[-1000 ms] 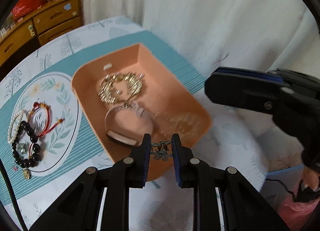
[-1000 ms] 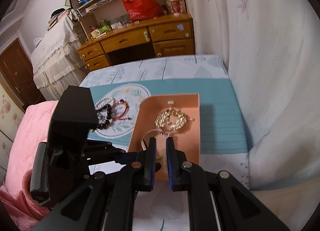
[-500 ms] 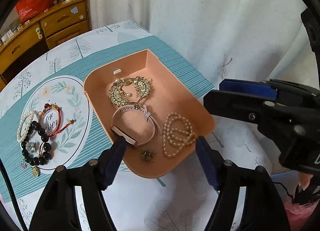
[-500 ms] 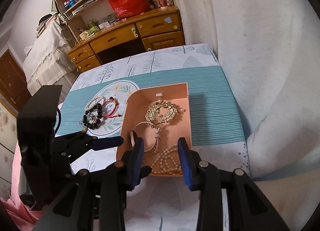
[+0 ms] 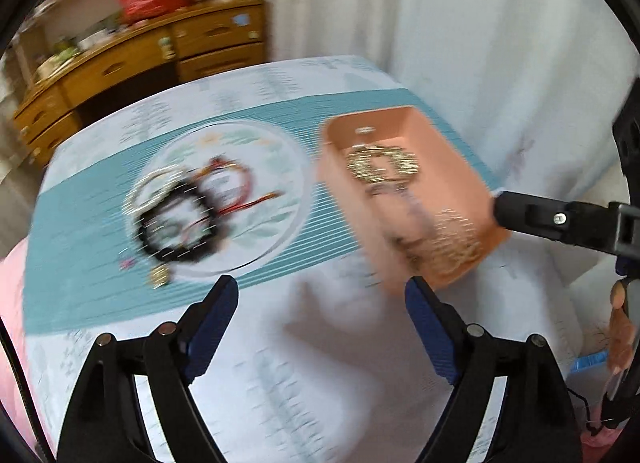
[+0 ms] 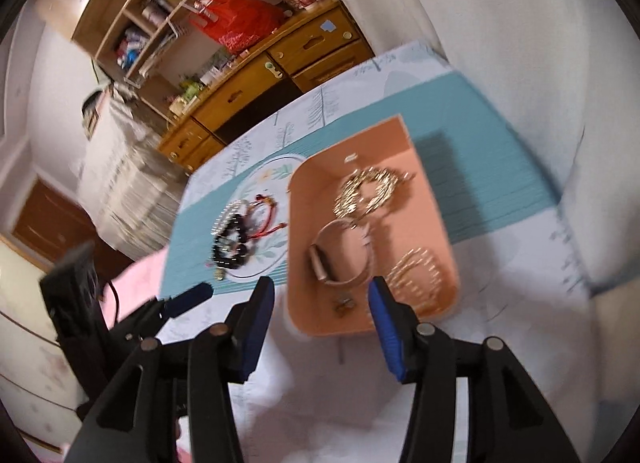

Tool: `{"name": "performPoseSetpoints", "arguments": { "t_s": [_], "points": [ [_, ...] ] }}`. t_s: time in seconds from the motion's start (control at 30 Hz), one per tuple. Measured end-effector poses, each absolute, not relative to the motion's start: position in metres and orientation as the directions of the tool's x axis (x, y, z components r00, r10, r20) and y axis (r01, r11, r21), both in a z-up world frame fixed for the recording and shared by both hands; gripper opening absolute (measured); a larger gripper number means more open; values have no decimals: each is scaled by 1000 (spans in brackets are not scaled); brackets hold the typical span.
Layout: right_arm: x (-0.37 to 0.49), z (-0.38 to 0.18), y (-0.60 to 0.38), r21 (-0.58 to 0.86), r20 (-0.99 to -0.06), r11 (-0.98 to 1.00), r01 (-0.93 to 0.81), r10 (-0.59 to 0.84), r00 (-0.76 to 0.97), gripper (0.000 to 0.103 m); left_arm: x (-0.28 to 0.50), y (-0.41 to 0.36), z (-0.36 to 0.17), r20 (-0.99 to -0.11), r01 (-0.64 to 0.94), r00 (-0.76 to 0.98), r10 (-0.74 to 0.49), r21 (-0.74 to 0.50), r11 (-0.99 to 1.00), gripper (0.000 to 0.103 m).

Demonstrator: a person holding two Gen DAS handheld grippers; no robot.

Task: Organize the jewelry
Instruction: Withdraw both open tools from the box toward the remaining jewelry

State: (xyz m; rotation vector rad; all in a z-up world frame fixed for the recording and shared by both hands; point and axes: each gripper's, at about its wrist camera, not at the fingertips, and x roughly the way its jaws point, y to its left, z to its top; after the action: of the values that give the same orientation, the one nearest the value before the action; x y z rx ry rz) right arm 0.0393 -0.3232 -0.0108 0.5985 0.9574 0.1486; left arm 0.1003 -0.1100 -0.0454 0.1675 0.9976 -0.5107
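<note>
While both views are motion-blurred, we can read the basics. We see the left gripper [image 5: 320, 299] spread wide with nothing between its blue pads – it hangs over the white part of the tablecloth [image 5: 304, 375]. Ahead of it and to its left lies the loose pile: a black bead bracelet [image 5: 176, 227], a pearl bracelet [image 5: 150, 191] and a red cord bracelet [image 5: 232, 191], overlapping on the round printed motif. Ahead and to its right sits the peach tray [image 5: 460, 167], with the other tool's finger showing just past the tray's right wall.

We see the right gripper [image 6: 322, 303] also released, holding nothing, its tips over the tray's [image 6: 424, 199] near edge. Inside the tray, from far to near of this tool: a gold filigree piece [image 6: 370, 193], a pink band [image 6: 340, 255], a pearl strand [image 6: 416, 275] to the right, and a small metal charm [image 6: 343, 305] right between the tips – whether it touches them we cannot tell. The bracelet pile [image 6: 236, 239] lies left of the tray on the cloth.
</note>
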Motion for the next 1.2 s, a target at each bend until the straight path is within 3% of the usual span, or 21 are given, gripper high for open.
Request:
{"name": "performPoseSetpoints", "arguments": {
  "t_s": [0.1, 0.3, 0.53, 0.9, 1.07, 1.2],
  "points": [
    [35, -17, -315, 559, -718, 814, 154, 383, 581, 50, 99, -79, -48, -828, 424, 485, -281, -59, 904, 92],
    [29, -18, -296, 565, -703, 812, 146, 382, 600, 53, 98, -29, -54, -829, 331, 535, -162, 30, 943, 92],
    [25, -11, -257, 482, -697, 875, 46, 351, 625, 54, 100, 8, -58, -827, 280, 549, -120, 46, 959, 92],
    [37, -6, -180, 273, -687, 934, -230, 357, 633, 54, 124, 52, -70, -847, 174, 515, -132, -47, 984, 92],
    [37, -12, -141, 76, -675, 929, -363, 316, 667, 54, 142, 64, -73, -841, 149, 515, -167, -104, 983, 92],
    [54, -15, -123, -82, -722, 869, -488, 286, 630, 54, 158, 63, -72, -834, 175, 522, -180, -101, 979, 92]
  ]
}}
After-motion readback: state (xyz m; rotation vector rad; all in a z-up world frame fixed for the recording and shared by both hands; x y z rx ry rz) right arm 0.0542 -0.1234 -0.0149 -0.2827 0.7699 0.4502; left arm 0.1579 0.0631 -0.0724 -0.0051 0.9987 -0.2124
